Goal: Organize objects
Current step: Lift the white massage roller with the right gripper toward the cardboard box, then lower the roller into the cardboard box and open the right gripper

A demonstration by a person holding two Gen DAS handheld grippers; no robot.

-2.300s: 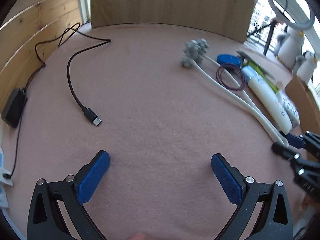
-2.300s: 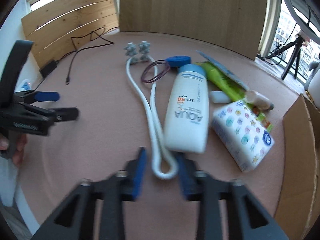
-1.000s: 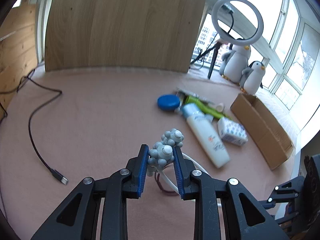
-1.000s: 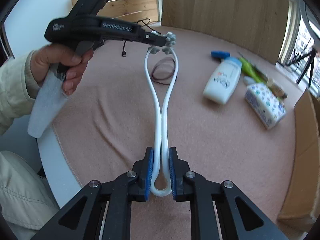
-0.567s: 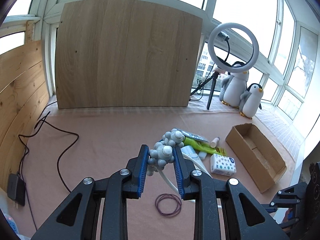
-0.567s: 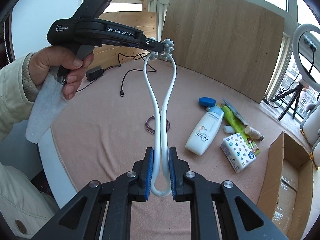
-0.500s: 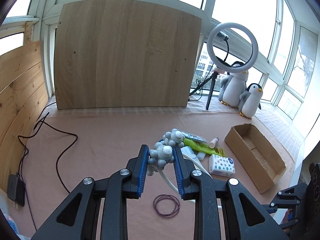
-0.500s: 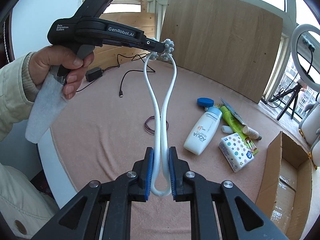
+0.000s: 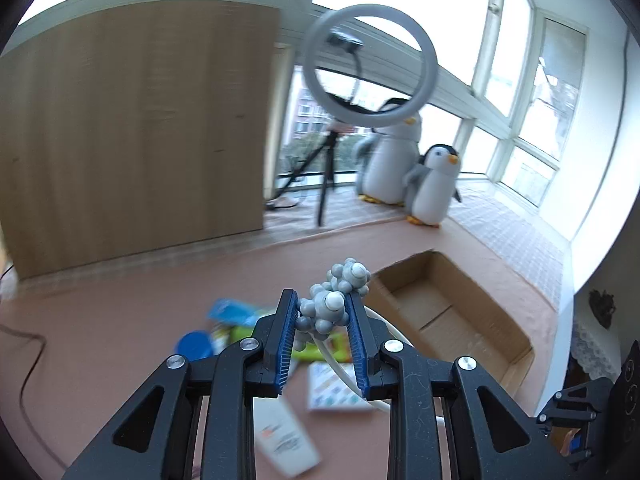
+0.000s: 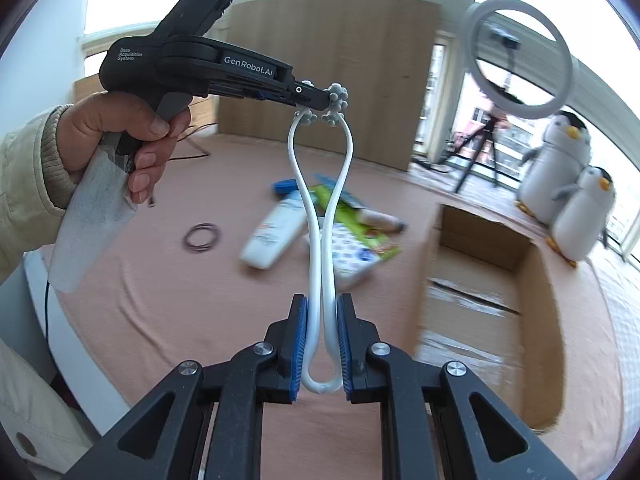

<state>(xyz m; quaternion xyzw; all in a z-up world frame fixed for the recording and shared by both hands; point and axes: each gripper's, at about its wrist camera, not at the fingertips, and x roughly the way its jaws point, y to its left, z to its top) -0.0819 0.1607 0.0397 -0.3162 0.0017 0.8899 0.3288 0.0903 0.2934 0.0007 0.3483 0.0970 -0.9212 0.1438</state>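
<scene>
A white U-shaped massager (image 10: pixel 317 264) with grey knobbed heads (image 9: pixel 335 302) hangs in the air above the pink table, held at both ends. My left gripper (image 9: pixel 321 300) is shut on the grey heads; in the right wrist view a hand (image 10: pixel 120 128) holds that left gripper (image 10: pixel 320 100). My right gripper (image 10: pixel 322 305) is shut on the white looped end. An open cardboard box (image 9: pixel 424 304) lies just beyond the heads and to the right (image 10: pixel 480 280). The massager's arms are partly hidden behind the left fingers.
On the table lie a white sunscreen bottle (image 10: pixel 276 236), a patterned tissue pack (image 10: pixel 352 252), a green tube (image 10: pixel 344 208), a blue lid (image 9: pixel 194 346) and purple hair ties (image 10: pixel 202 238). Two plush penguins (image 9: pixel 432 184), a ring light (image 9: pixel 370 68) and a wooden board (image 9: pixel 140 120) stand behind.
Both grippers have swung to the right with the massager held between them. The cardboard box is now much nearer and the loose items have slid left and lower in view.
</scene>
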